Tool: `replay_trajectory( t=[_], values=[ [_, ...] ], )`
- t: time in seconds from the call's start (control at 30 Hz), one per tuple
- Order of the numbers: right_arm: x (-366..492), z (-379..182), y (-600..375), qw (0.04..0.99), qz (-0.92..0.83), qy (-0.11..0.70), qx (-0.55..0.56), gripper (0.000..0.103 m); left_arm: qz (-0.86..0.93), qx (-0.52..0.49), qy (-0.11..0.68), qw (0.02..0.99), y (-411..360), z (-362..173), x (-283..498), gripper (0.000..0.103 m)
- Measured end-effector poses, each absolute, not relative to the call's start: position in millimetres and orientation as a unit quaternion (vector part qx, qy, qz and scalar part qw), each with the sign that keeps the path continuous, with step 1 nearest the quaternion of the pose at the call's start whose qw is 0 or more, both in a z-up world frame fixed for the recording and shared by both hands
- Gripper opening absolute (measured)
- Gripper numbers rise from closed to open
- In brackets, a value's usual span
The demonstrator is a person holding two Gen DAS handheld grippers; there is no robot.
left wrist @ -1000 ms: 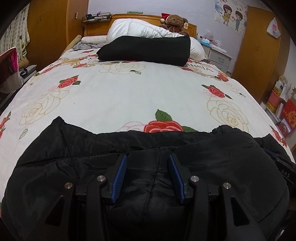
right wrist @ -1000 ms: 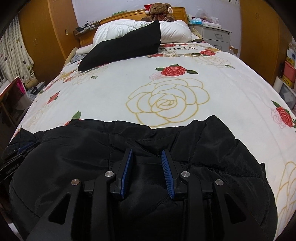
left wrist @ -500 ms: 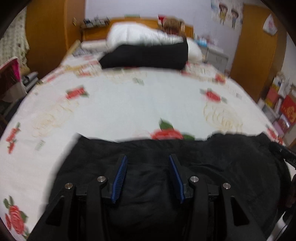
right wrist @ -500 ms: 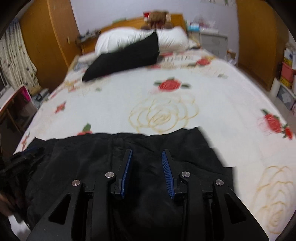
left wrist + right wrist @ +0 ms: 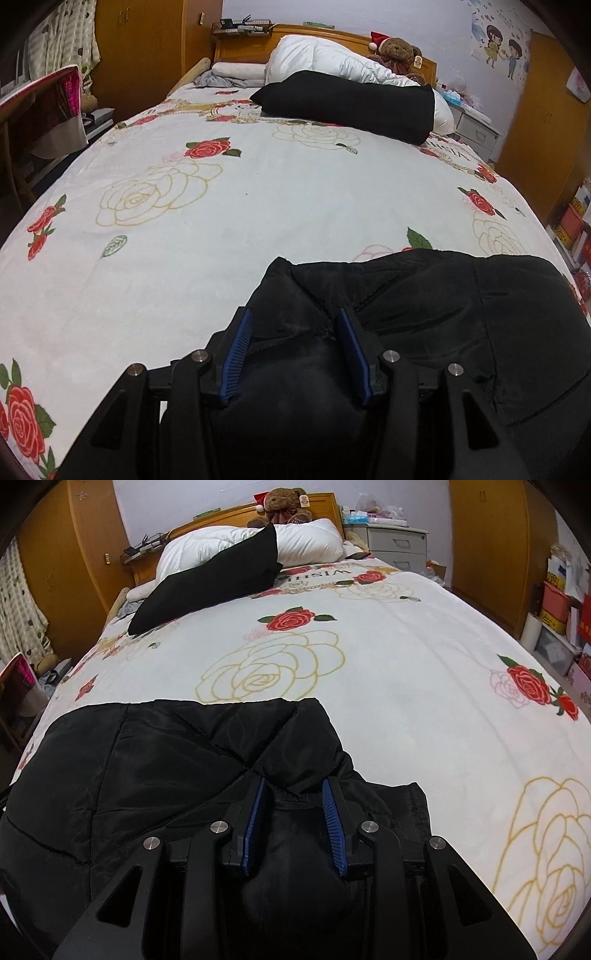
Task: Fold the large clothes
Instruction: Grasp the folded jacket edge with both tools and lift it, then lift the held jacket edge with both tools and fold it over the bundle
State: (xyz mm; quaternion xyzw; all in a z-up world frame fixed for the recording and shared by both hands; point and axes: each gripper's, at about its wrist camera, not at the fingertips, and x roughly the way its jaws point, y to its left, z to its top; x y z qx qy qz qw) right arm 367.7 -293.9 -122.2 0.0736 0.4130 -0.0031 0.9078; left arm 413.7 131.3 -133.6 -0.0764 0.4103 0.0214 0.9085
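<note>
A black padded jacket (image 5: 443,317) lies bunched at the near end of a bed with a white, rose-printed bedspread (image 5: 258,206). My left gripper (image 5: 293,314) is shut on a thick fold at the jacket's left edge, and fabric fills the gap between its blue pads (image 5: 236,350). In the right wrist view the jacket (image 5: 147,768) spreads out to the left. My right gripper (image 5: 292,782) is shut on a fold near its right edge. A lower layer of the jacket pokes out to the right of the gripper. Neither view shows the other gripper.
A folded black garment (image 5: 347,103) leans on a white duvet (image 5: 325,59) at the head of the bed, with a teddy bear (image 5: 284,504) behind. A nightstand (image 5: 399,546) and wardrobe (image 5: 491,542) stand right; boxes (image 5: 557,605) line the right side and a desk (image 5: 33,118) the left.
Both grippers have shifted across the bed with the jacket in them. The jacket's outer edges have drawn in towards the grippers, so more bedspread shows on its left and right sides.
</note>
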Motion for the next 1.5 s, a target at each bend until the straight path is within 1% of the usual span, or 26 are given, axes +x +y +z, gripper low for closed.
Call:
replay_trajectory(
  t=[0.13,0.23,0.37,0.53,0.73,1.07,1.17,1.2,1.3,1.37,1.43,1.5],
  values=[
    [368,-107,-292,0.901,-0.012,0.429,0.062,0.032,0.028,-0.060,0.421,0.905,131,-115,409,0.052],
    [347,-79,-293,0.910,0.002,0.408,0.073,0.032,0.025,-0.056,0.407,0.911,134,-94,387,0.051],
    [317,-61,-290,0.918,0.027,0.388,0.083,0.032,0.022,-0.049,0.384,0.922,135,-78,351,0.051],
    [314,-96,-285,0.903,0.032,0.425,0.057,0.032,0.022,-0.051,0.404,0.913,136,-104,342,0.051],
    [324,-107,-290,0.902,0.024,0.427,0.053,0.032,0.028,-0.041,0.404,0.914,127,-111,350,0.051],
    [321,-102,-294,0.899,0.025,0.433,0.056,0.032,0.024,-0.049,0.407,0.912,130,-112,349,0.052],
    [311,-84,-297,0.899,0.017,0.432,0.074,0.032,0.024,-0.052,0.412,0.909,133,-101,345,0.049],
    [305,-76,-298,0.902,0.021,0.423,0.081,0.032,0.023,-0.058,0.406,0.912,137,-95,341,0.047],
    [287,-64,-302,0.908,0.034,0.409,0.084,0.032,0.028,-0.085,0.383,0.920,155,-80,326,0.047],
    [280,-73,-304,0.901,0.035,0.424,0.081,0.032,0.038,-0.089,0.393,0.914,164,-89,323,0.047],
    [279,-88,-309,0.894,0.030,0.440,0.086,0.032,0.037,-0.097,0.421,0.901,168,-110,324,0.047],
    [280,-94,-315,0.889,0.030,0.444,0.105,0.032,0.034,-0.101,0.424,0.899,168,-119,322,0.047]
  ],
)
